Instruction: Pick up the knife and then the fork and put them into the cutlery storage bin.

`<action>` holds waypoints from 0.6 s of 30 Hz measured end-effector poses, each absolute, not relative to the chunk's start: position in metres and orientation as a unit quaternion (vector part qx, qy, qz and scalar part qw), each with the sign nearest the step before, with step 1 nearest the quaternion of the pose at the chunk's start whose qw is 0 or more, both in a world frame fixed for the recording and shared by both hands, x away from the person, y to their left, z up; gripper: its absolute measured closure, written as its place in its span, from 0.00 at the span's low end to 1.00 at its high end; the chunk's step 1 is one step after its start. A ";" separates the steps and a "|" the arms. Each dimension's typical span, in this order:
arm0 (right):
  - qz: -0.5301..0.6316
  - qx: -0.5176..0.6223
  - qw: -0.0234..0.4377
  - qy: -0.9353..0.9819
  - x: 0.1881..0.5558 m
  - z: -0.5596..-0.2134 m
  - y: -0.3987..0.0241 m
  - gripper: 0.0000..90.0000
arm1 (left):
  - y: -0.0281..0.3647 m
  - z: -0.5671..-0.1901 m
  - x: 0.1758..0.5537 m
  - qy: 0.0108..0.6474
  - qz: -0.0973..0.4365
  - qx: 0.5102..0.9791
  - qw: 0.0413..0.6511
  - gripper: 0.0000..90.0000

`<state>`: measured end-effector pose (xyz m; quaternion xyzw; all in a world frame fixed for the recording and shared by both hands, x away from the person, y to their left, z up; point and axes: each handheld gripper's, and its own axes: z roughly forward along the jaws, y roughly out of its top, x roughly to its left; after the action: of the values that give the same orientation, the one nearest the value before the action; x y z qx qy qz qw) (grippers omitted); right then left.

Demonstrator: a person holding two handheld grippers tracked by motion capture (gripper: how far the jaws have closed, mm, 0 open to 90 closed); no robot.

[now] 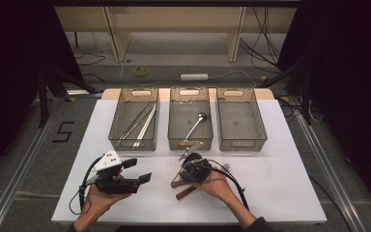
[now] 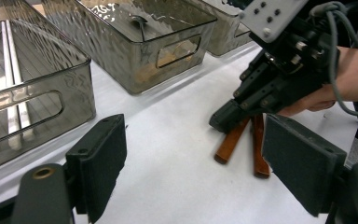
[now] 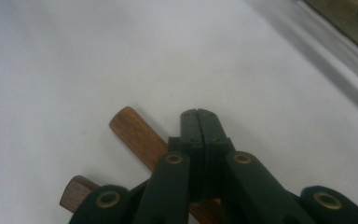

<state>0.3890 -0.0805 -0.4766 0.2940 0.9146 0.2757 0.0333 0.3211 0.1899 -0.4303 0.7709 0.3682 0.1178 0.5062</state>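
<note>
Two wooden utensil handles (image 2: 233, 140) lie side by side on the white table top; in the right gripper view one handle (image 3: 137, 135) runs under my jaws. My right gripper (image 3: 199, 116) is shut with its pads pressed together and nothing between them, its tip just over the handles. From above, the right gripper (image 1: 186, 174) sits at table centre, with a handle (image 1: 186, 192) poking out below it. My left gripper (image 1: 137, 170) rests left of it, open and empty. Its pads (image 2: 102, 163) face the right gripper (image 2: 279, 70) from the side.
Three clear bins stand in a row at the back: the left bin (image 1: 116, 140) holds long metal utensils, the middle bin (image 1: 174, 142) a ladle (image 1: 195, 124), the right bin (image 1: 260, 140) nothing. Fork tines (image 1: 226, 167) show by the right hand. Cables trail off both grippers.
</note>
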 end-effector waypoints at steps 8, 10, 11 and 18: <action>0.265 0.268 0.023 0.926 0.377 -0.475 -0.088 1.00 | 0.190 -0.431 0.321 0.369 0.118 0.771 0.506 0.24; 0.262 0.268 0.018 0.927 0.374 -0.474 -0.090 1.00 | 0.190 -0.431 0.321 0.369 0.118 0.771 0.506 0.24; 0.262 0.263 0.021 0.928 0.372 -0.474 -0.092 1.00 | 0.190 -0.431 0.321 0.369 0.118 0.771 0.506 0.24; 0.252 0.253 0.022 0.934 0.361 -0.473 -0.101 1.00 | 0.190 -0.431 0.321 0.369 0.118 0.771 0.505 0.24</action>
<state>0.3615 -0.1007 -0.4727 0.2531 0.9338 0.2519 0.0224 0.3212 0.1898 -0.4305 0.7713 0.3688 0.1179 0.5051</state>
